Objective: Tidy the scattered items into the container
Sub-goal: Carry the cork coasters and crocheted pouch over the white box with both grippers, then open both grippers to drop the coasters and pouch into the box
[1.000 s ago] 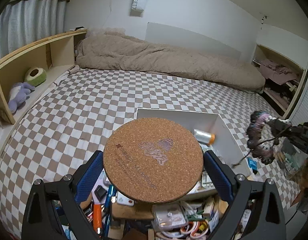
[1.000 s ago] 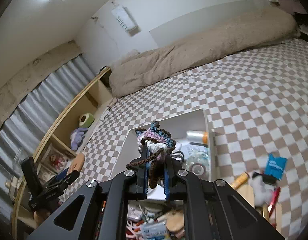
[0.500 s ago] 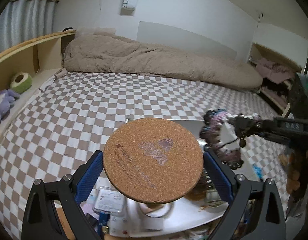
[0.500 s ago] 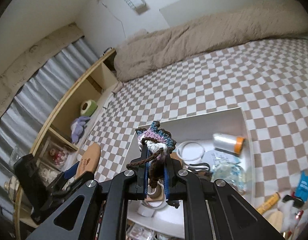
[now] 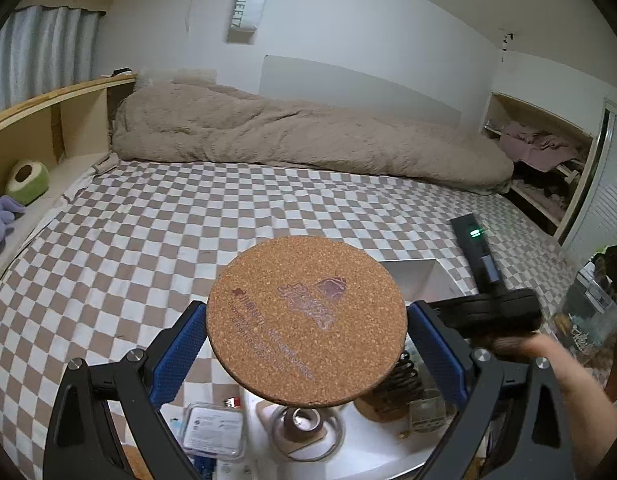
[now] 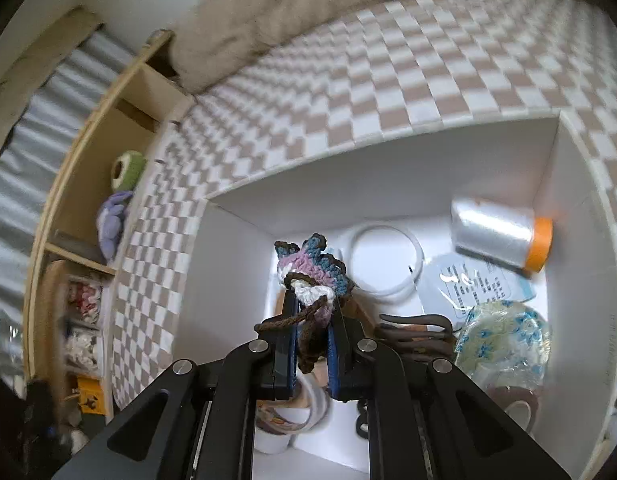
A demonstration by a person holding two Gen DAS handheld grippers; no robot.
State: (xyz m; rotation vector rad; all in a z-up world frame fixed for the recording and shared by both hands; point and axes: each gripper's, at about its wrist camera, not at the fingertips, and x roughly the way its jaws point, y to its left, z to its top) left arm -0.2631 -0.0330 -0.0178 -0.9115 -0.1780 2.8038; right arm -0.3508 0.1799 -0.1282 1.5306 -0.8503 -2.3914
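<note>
- Cork first: one round cork coaster (image 5: 307,321) sits pinched by its edges between the blue pads of the left gripper (image 5: 307,332), its printed face tilted up toward the camera. Being a disc, it has no long axis to speak of.
- One crocheted piece (image 6: 311,274), pink, blue and white with a brown cord, is clamped between the nearly closed fingers of the right gripper (image 6: 312,332). It stands up out of the fingertips, its length running along the fingers, the cord trailing back down between them.
- Both grippers hang over one white box (image 6: 244,216) resting on the checked bed cover (image 5: 148,240); the crocheted piece is just above the box's inside, the coaster over its near part.
- Only the right wrist view shows the box's far end: one clear spool with an orange end (image 6: 502,236) lying on its side, one white ring (image 6: 384,258), one blue-flowered wrapped bundle (image 6: 504,340).
- Only the left wrist view shows the other gripper's black body, a person's hand (image 5: 524,346) holding it, and one clear flat case (image 5: 214,430) in the box.
</note>
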